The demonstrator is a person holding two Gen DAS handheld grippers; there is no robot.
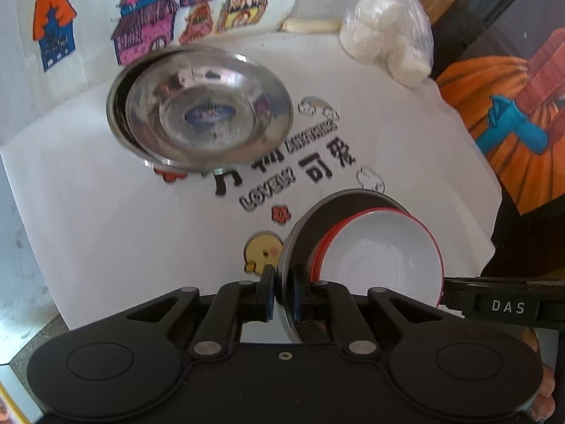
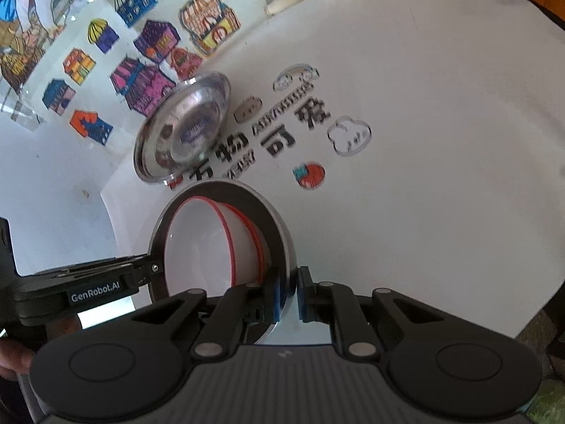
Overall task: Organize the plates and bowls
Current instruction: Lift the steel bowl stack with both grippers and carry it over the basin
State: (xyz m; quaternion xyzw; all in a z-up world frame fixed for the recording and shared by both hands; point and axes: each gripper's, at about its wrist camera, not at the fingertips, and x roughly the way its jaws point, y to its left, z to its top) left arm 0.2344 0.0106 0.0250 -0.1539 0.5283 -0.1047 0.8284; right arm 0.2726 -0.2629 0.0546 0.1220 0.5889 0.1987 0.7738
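A dark grey plate [image 1: 310,226] carries a stack of white bowls with red rims [image 1: 381,258]. It hangs tilted just above the table between both grippers. My left gripper [image 1: 282,282] is shut on the plate's left rim. My right gripper [image 2: 289,289] is shut on the opposite rim of the same plate [image 2: 272,212], with the white bowls [image 2: 201,243] to its left. Each gripper shows in the other's view, reaching in from the side. Further back, a stack of shiny steel bowls [image 1: 201,109] rests on the white printed tablecloth [image 1: 106,212], also seen as steel bowls [image 2: 183,130] in the right wrist view.
A clear bag of white lumps [image 1: 385,31] and a pale roll [image 1: 310,24] lie at the table's far edge. Sheets with coloured house drawings [image 1: 148,28] lie at the back left. An orange pumpkin picture [image 1: 494,113] stands beyond the table's right edge.
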